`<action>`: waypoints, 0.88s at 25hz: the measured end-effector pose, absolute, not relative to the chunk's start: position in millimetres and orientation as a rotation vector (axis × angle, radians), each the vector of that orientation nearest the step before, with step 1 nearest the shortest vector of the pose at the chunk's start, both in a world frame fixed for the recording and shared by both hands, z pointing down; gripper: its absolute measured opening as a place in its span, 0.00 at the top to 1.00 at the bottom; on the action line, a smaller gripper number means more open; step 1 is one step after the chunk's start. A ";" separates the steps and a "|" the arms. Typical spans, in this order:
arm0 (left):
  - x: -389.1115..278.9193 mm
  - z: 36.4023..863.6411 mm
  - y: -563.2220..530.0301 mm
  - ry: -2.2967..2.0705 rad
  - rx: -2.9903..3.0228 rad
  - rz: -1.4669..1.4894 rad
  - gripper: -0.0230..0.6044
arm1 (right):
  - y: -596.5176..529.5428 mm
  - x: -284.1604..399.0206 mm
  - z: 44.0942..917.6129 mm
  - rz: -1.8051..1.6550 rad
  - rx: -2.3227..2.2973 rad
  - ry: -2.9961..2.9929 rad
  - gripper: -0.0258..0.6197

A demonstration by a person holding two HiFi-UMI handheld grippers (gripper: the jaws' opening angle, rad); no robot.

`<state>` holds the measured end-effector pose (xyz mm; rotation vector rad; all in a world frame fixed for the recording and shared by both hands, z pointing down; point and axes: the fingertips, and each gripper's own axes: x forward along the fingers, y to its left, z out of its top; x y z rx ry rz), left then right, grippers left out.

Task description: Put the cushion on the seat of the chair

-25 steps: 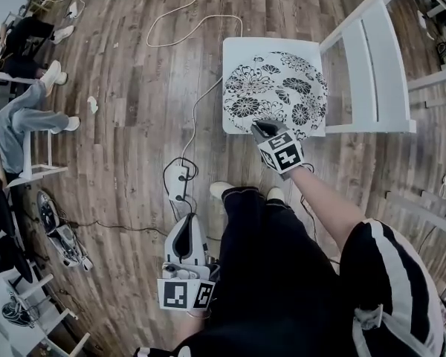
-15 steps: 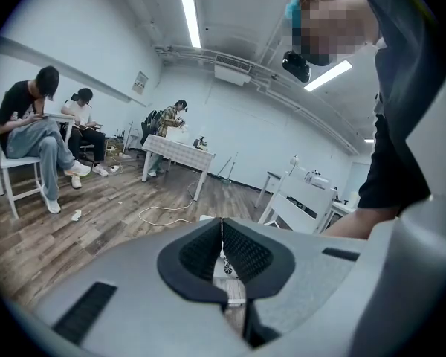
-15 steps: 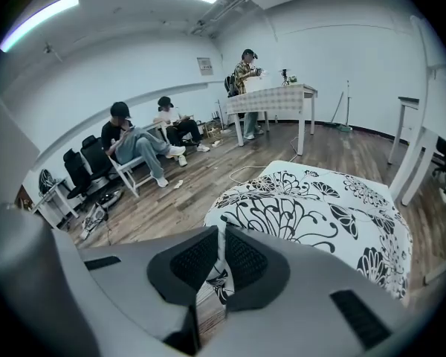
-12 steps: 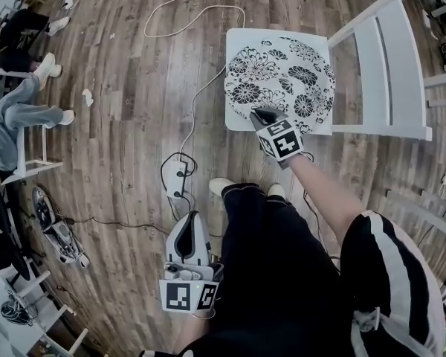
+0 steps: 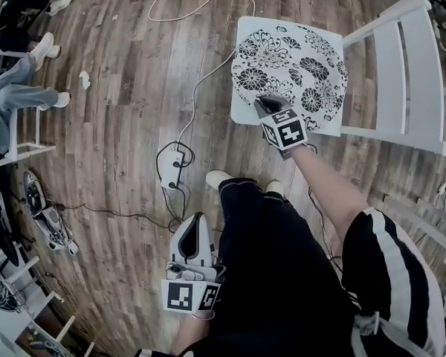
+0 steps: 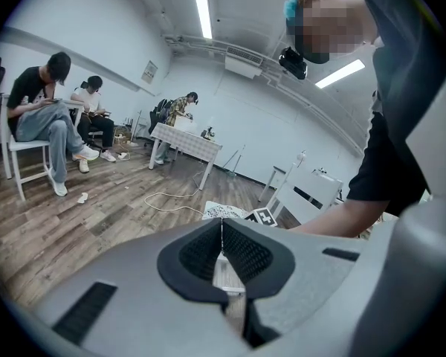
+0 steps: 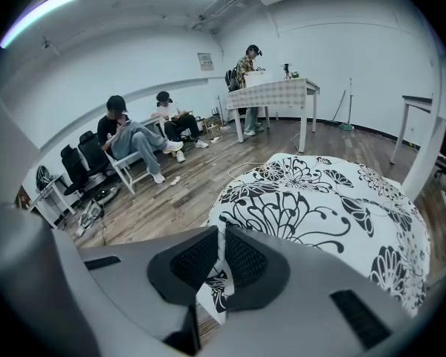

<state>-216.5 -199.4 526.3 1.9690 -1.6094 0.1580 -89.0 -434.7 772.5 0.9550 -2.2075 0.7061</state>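
I am pinching the near edge of the floral cushion (image 5: pixel 290 69) with my right gripper (image 5: pixel 262 104), its 2 jaws pressing on a thin fold of the fabric. The cushion is lying across the seat of the white chair (image 5: pixel 410 65), covering most of it, with the seat's bare corners showing at the edges. I am holding my left gripper (image 5: pixel 198 218) low beside my leg, its 2 jaws pressed together with nothing between them, pointing toward the chair over the wooden floor (image 5: pixel 126 88).
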 end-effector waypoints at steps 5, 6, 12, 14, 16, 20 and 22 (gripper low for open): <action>-219.6 536.6 -198.1 -1.611 1.960 0.162 0.95 | -441.8 -90.9 784.4 0.698 0.972 -2.211 0.90; -221.5 538.3 -197.1 -1.614 1.956 0.162 0.95 | -441.9 -91.0 787.0 0.702 0.979 -2.207 0.90; -226.0 544.7 -197.2 -1.630 1.936 0.138 0.95 | -444.1 -92.1 798.9 0.713 1.012 -2.187 0.90; -224.8 547.1 -197.5 -1.629 1.932 0.135 0.95 | -443.0 -91.7 803.1 0.720 1.015 -2.181 0.90; -224.4 548.7 -197.3 -1.629 1.926 0.134 0.95 | -442.6 -91.2 805.9 0.730 1.018 -2.177 0.90; -225.1 550.9 -195.0 -1.628 1.918 0.131 0.95 | -441.6 -91.6 808.3 0.743 1.027 -2.179 0.90; -224.2 552.5 -193.4 -1.626 1.915 0.133 0.95 | -440.3 -91.0 811.1 0.749 1.031 -2.177 0.90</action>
